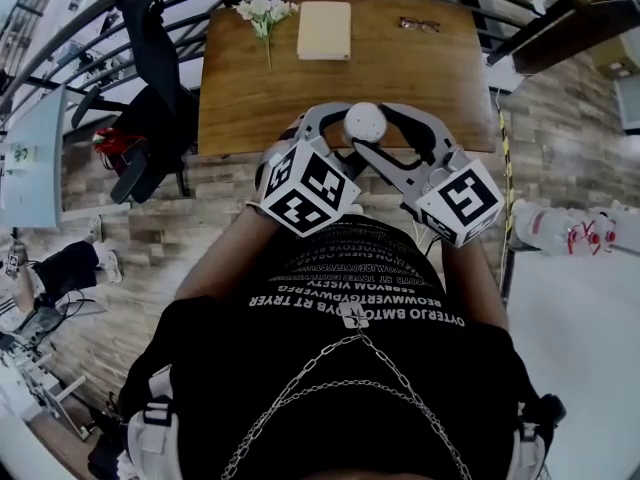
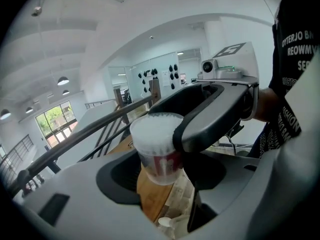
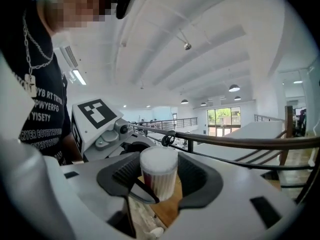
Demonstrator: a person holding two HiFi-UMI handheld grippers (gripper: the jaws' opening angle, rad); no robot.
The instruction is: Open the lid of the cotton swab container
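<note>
Both grippers sat before the person's chest; the left gripper (image 2: 159, 171) clamped the upright cotton swab container (image 1: 365, 121) aloft by its body; the right gripper (image 3: 159, 181), jaws spread, flanked its top end without pressing; the wooden table (image 1: 300, 98) lay beyond.

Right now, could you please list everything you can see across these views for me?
cotton swab container: one, clear with white swab tips and a red label, held up between the two claws
table: one, brown wood, ahead of the person
flowers: one bunch, white with green stems, table's far left
pad: one, beige, table's far middle
glasses: one pair, dark, table's far right
office chair: one, black, left of the table
shirt: one, black with white print, on the person
left claw: one, grey, shut on the container
right claw: one, grey, open, container between its jaws
</note>
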